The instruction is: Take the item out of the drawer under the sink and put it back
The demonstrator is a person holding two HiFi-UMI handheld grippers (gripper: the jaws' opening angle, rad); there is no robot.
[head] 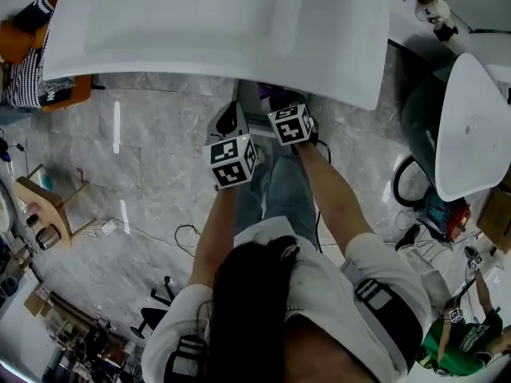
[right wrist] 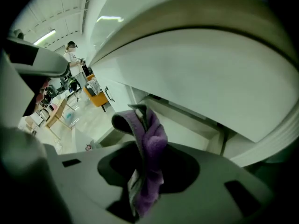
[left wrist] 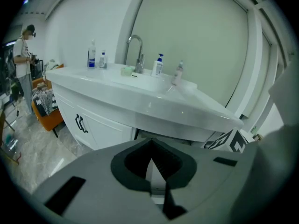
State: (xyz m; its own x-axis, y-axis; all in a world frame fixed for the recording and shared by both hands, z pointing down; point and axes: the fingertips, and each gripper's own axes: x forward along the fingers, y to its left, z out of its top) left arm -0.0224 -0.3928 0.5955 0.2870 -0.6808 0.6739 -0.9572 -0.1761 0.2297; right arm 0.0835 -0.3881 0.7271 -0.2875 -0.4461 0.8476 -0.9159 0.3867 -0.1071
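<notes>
Below the front rim of the white sink [head: 239, 46], both tools are held side by side over the grey marbled floor [head: 144, 174], each with its marker cube facing up; the left tool [left wrist: 151, 166] has its jaws brought together, with only a thin pale seam showing where the fingers meet and nothing gripped between them; the right tool [right wrist: 139, 183] has its jaws clamped on a purple cloth [right wrist: 152, 141], partly apart by the thickness of the fabric; the cloth stands up out of the jaws in a bunched fold, its upper end curling over to the left, and it hangs clear of every surface; just beyond the cloth, under the curved underside of the sink, lies an open pale compartment [right wrist: 187, 127] of the cabinet; whether it is the drawer itself cannot be told from this angle. Seen from the left tool, the sink carries a chrome faucet [left wrist: 135, 50] with a pump bottle [left wrist: 158, 65] beside it and a tall bottle [left wrist: 92, 55] further left; below the rim sits a white cabinet door with a black handle [left wrist: 80, 123]; a second person [left wrist: 22, 55] stands at the far left, well apart from the sink.
</notes>
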